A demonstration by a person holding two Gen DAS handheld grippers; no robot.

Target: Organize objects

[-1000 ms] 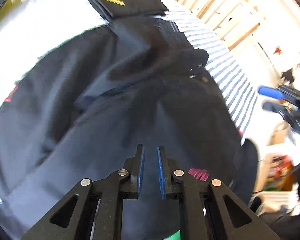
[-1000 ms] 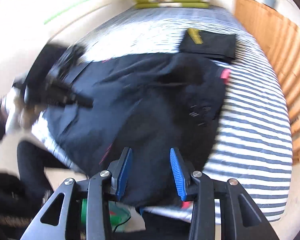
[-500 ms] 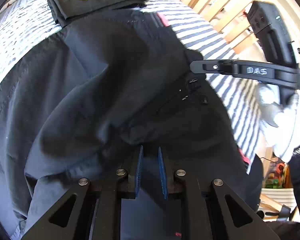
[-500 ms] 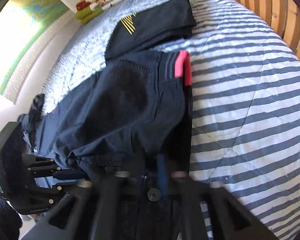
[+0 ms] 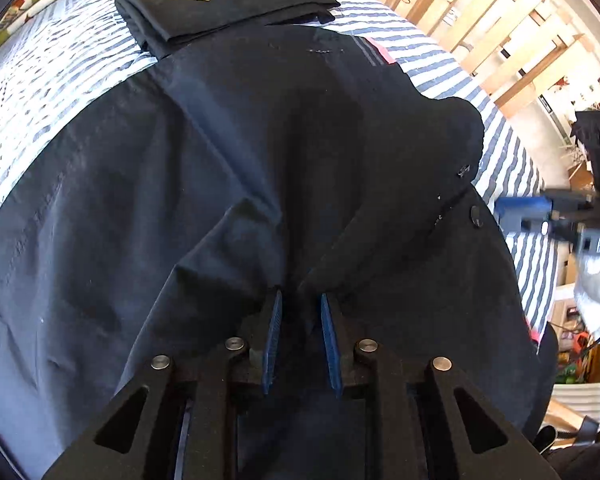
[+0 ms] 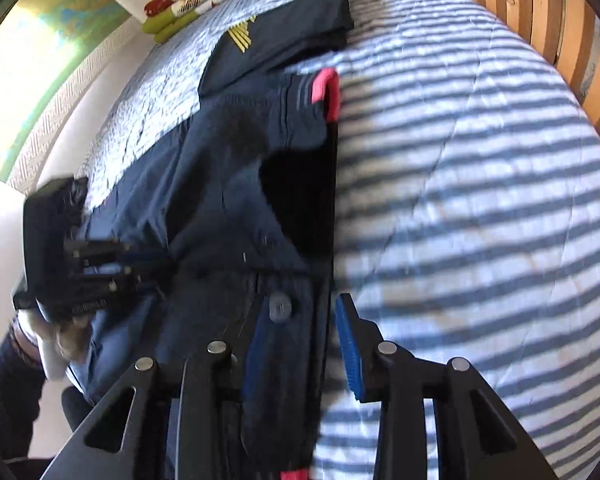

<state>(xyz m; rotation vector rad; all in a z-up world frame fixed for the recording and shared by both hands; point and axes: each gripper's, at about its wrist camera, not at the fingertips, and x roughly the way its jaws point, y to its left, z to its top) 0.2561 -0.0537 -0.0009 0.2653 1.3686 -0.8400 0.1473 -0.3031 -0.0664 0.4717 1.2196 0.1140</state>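
- Navy cotton trousers (image 5: 228, 184) with a pink-lined waistband lie spread across the bed's blue-and-white striped quilt (image 6: 480, 208), their waist end nearest both cameras.
- Left tongs (image 5: 300, 316) point steeply down onto the middle of the trousers. The blue pads (image 5: 274, 336) stand a narrow gap apart and have just been opening; a raised fold of the dark cloth sits between the tips, but whether the pads press on it cannot be told.
- Right tongs (image 6: 300, 344) straddle the buttoned waistband edge (image 6: 280, 308). They have just been opening: cloth lies between the pads, and a gap shows between the fabric's edge and the right-hand pad (image 6: 350, 352).
- In the right wrist view the left tongs (image 6: 112, 268) show as a blurred black shape low over the trousers' left side.
- Folded black garment with yellow stripes (image 5: 224, 4) lies on the quilt just beyond the trousers, touching their far edge.
- Wooden slatted bed rail (image 5: 484, 36) runs along the far side.
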